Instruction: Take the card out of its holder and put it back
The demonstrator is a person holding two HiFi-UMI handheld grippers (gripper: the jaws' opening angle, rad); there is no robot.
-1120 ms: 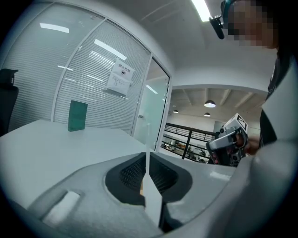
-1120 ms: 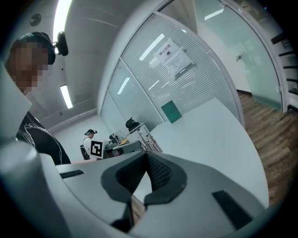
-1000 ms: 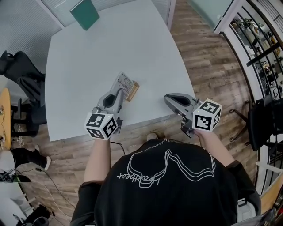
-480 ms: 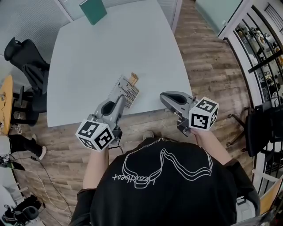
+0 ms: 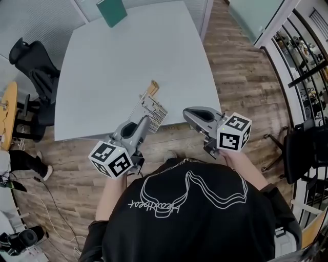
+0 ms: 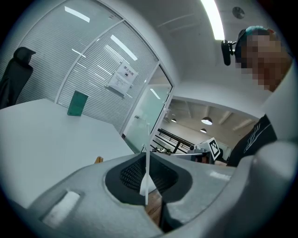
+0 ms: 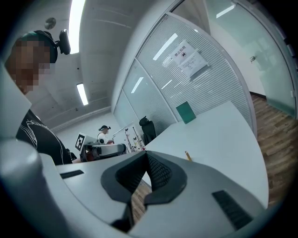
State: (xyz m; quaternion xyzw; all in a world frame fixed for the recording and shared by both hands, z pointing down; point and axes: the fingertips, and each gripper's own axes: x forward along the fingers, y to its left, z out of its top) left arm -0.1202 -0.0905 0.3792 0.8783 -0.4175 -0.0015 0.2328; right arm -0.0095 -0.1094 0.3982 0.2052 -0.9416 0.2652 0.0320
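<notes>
While the card (image 5: pixel 154 110) hangs clamped, holder (image 5: pixel 152 87) sits apart.

The pale table (image 5: pixel 123 56) bears a green folder (image 5: pixel 111 11) and a wooden holder (image 5: pixel 152 88).

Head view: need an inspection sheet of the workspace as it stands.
Surface: white table, near edge toward the person.
Job's things: card edge-on in the left gripper, apparently clear of the wooden holder on the table.
Clutter: green board at the far edge.
Grippers: left gripper shut on card; right gripper shut, nothing between the jaws.
Cables: loose cable on the floor, left.
Surroundings: office chairs, shelving, wood floor.
</notes>
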